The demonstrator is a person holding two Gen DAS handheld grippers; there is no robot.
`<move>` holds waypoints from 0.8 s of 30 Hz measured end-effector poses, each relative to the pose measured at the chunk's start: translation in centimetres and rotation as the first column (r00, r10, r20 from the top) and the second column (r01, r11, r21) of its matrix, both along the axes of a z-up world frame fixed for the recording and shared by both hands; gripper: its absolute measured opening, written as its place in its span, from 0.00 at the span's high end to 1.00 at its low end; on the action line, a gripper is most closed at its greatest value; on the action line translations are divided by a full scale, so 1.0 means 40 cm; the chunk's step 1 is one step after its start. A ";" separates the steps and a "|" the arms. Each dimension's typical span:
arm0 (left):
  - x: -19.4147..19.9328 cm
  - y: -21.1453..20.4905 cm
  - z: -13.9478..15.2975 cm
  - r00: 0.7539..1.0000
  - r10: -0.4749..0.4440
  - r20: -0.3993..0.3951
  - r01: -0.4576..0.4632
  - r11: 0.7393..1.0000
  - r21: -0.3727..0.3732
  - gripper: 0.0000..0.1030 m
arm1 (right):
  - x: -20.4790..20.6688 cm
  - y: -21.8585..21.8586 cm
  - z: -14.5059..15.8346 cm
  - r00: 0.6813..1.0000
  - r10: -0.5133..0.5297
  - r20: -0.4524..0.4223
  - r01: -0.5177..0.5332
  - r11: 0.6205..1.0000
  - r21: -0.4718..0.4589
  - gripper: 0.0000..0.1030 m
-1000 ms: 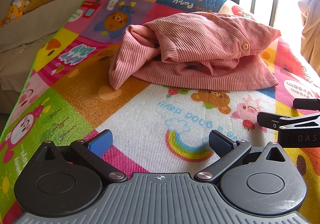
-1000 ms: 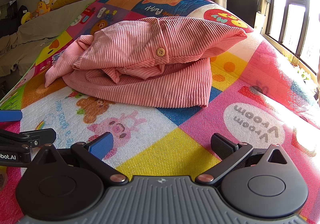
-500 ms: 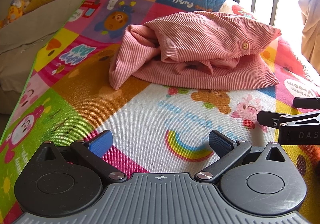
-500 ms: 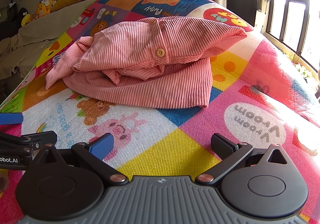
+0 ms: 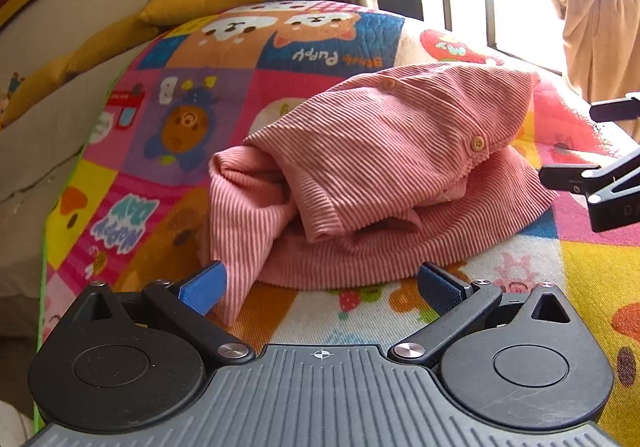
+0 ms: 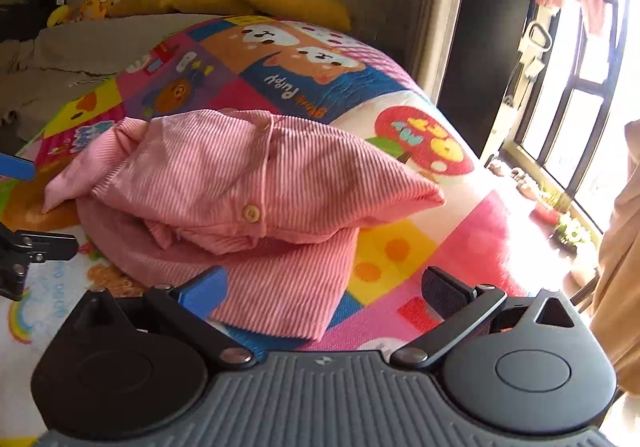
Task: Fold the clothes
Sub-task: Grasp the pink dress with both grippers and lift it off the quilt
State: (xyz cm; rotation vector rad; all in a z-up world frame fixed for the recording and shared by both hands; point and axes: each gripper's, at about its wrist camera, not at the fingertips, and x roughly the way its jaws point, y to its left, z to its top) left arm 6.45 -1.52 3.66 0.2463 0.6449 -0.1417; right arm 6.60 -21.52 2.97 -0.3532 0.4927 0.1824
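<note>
On the quilt [image 5: 280, 47] a crumpled pink shirt [image 5: 380, 175] is flanked by both grippers, left [image 5: 320, 287] and right [image 6: 324, 291], jaws spread and empty; a sleeve possibly touches the left finger [image 5: 204, 285].

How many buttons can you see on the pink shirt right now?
2 in the left wrist view: one button on the pink shirt near its right side, another button higher up toward the top edge. Folds may hide more.

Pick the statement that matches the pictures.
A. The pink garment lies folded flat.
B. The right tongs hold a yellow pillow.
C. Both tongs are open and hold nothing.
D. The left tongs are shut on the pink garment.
C: the left tongs and right tongs are spread wide and hold nothing, in front of the crumpled pink garment.
</note>
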 end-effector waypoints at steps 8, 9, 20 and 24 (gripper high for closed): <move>0.144 -0.049 -0.013 0.997 -0.068 0.040 0.064 0.992 0.107 0.00 | 0.152 0.048 -0.012 0.999 0.006 0.032 -0.002 0.990 -0.142 0.00; 0.169 -0.032 0.016 0.996 -0.035 0.082 0.028 0.997 0.078 0.00 | 0.164 0.046 0.001 0.997 -0.013 0.072 0.022 0.991 -0.132 0.00; 0.274 0.077 0.157 0.979 0.058 0.195 -0.023 0.983 -0.180 0.00 | 0.314 0.072 0.076 0.977 -0.062 0.206 0.065 0.998 -0.007 0.00; 0.241 0.041 0.127 0.975 -0.031 0.221 0.060 0.990 -0.127 0.00 | 0.309 0.053 0.118 0.960 -0.051 0.276 0.028 0.996 0.084 0.00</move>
